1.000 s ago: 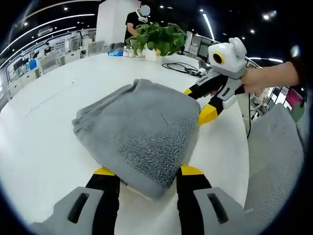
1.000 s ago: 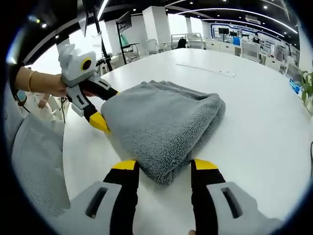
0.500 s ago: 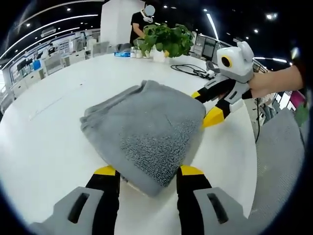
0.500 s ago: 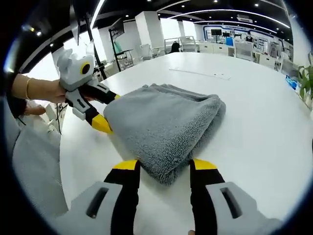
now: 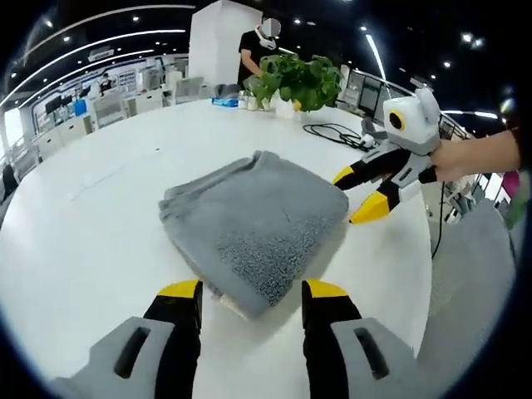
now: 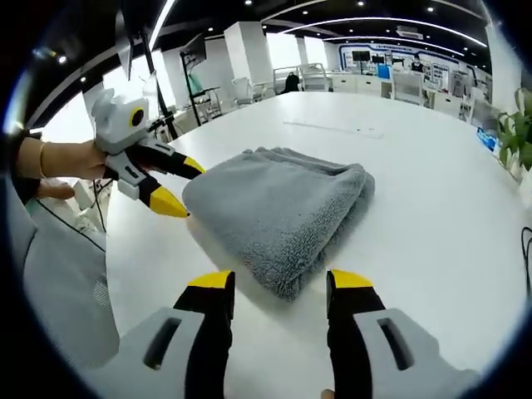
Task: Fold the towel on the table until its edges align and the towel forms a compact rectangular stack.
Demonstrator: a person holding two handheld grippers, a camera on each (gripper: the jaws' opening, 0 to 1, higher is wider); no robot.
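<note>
A grey towel (image 5: pixel 249 224) lies folded in a thick rectangular stack on the white table (image 5: pixel 75 233). In the left gripper view my left gripper (image 5: pixel 251 291) stands open, with the towel's near corner low between its yellow tips. My right gripper (image 5: pixel 359 194), held by a hand, is open just off the towel's right edge. In the right gripper view the towel (image 6: pixel 278 208) has its near corner between the tips of my open right gripper (image 6: pixel 278 281). There my left gripper (image 6: pixel 179 184) hangs open beside the towel's left corner.
A potted plant (image 5: pixel 295 79), small bottles and black cables (image 5: pixel 328 133) sit at the far side of the table, where a person (image 5: pixel 258 46) stands. A grey chair (image 5: pixel 474 274) is beside the table edge, also the chair (image 6: pixel 58 283).
Both grippers have drawn back a little from the towel, so less of its corners lies between the jaws. The towel stays folded where it was.
</note>
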